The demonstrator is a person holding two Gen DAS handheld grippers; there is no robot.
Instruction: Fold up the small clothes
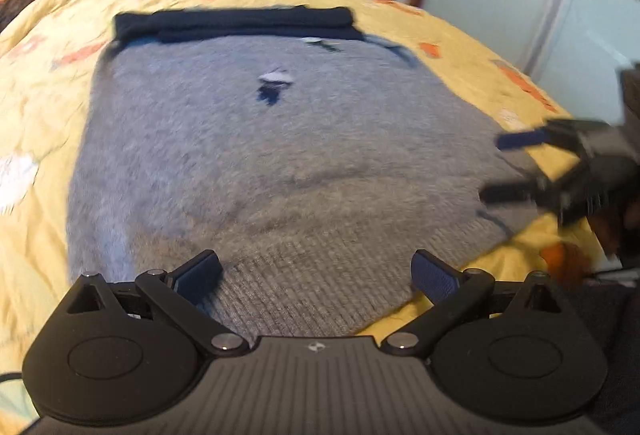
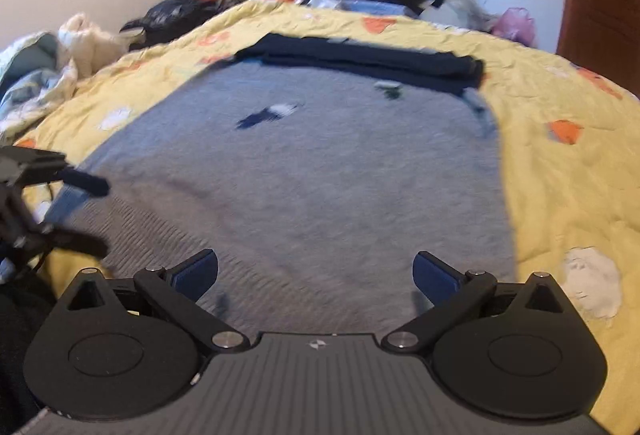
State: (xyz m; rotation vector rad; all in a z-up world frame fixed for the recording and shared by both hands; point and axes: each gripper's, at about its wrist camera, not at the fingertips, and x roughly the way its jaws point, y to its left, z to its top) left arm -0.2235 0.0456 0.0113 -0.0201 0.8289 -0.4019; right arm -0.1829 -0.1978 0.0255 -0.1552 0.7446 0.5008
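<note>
Grey knit sweater: spread flat on yellow bedspread, ribbed hem nearest both cameras, body smooth with shallow creases near hem. Small navy-and-white motif on chest; second smaller mark near far edge. Navy trim visible at far right corner. Dark navy garment: folded into long narrow band, lying across sweater's far edge, touching it. Frames motion-blurred; finer detail unreadable.
</note>
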